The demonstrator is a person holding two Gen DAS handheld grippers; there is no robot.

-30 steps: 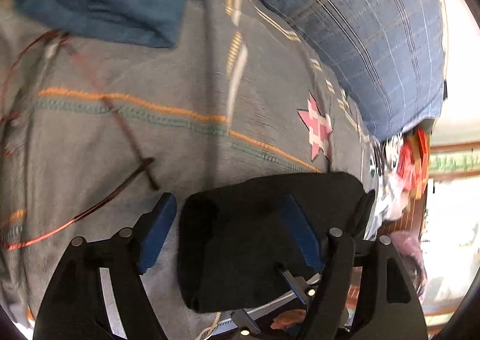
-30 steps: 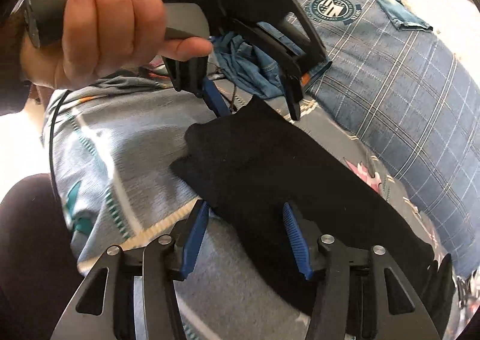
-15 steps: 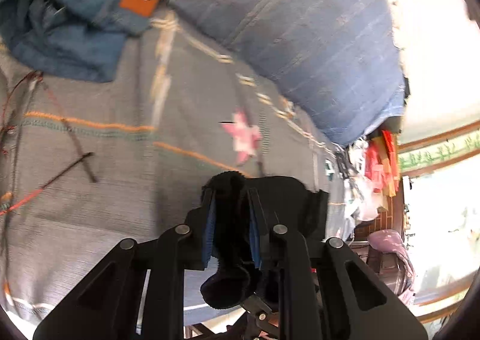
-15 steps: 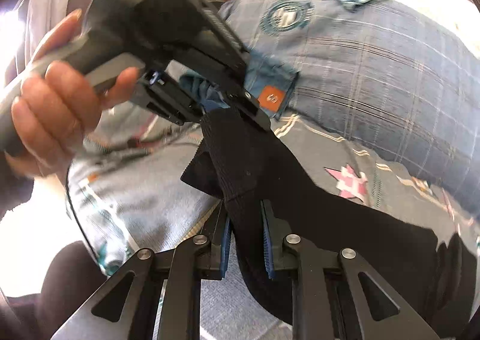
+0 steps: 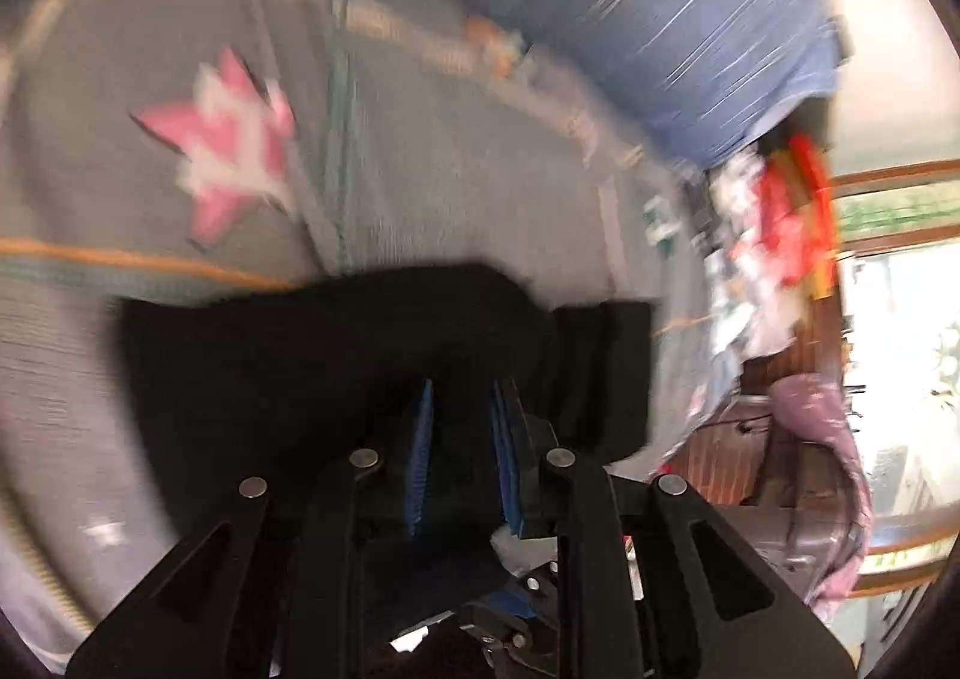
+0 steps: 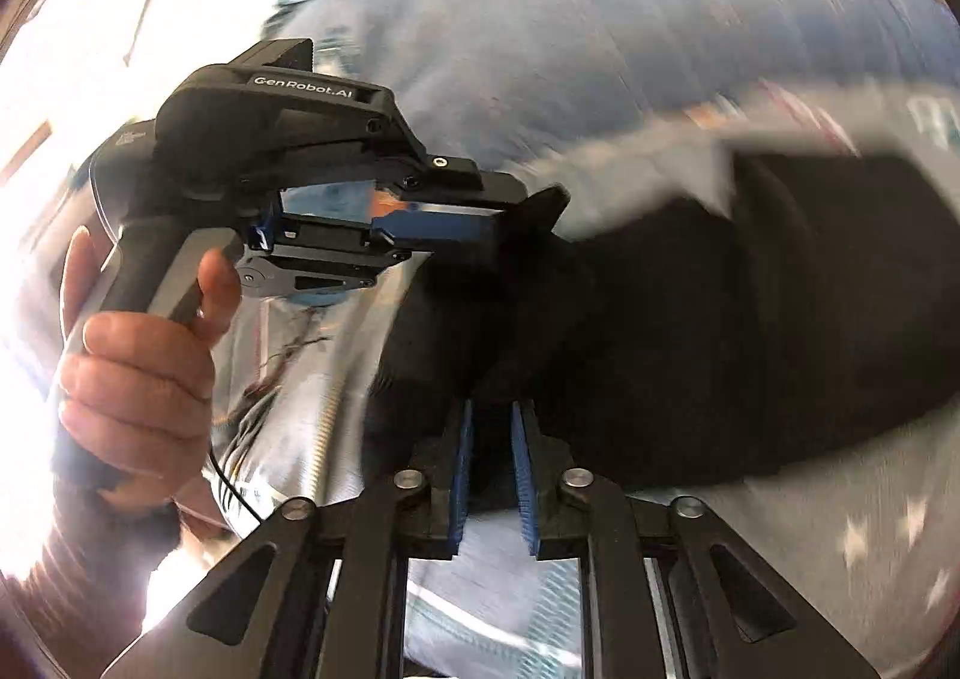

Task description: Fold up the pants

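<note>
Up close in the left wrist view, the left claw (image 5: 459,439) is narrowed on a fold of the black knit pants (image 5: 288,355), its blue ribbed pads (image 5: 420,451) pressing the cloth between them. Those pants lie bunched on the grey patterned bedspread (image 5: 420,169), just below its pink star motif (image 5: 228,145). Above and right of the star rises a blue checked pillow (image 5: 630,7). Well right of the star, beyond the bed's edge, a blurred heap of red and white clutter (image 5: 774,217) shows.

Seen from the right wrist, the right claw (image 6: 492,451) has just been closing, and its pads (image 6: 462,469) now pinch the near edge of the black pants (image 6: 750,319), which stretch away to the right over the bedspread (image 6: 840,529). Left of the pants, a hand (image 6: 138,373) grips the handle of the left claw (image 6: 510,220), whose fingers are clamped flat on the pants' far corner. Behind it sits the blue checked pillow (image 6: 570,19). Much of both views is smeared by motion.
</note>
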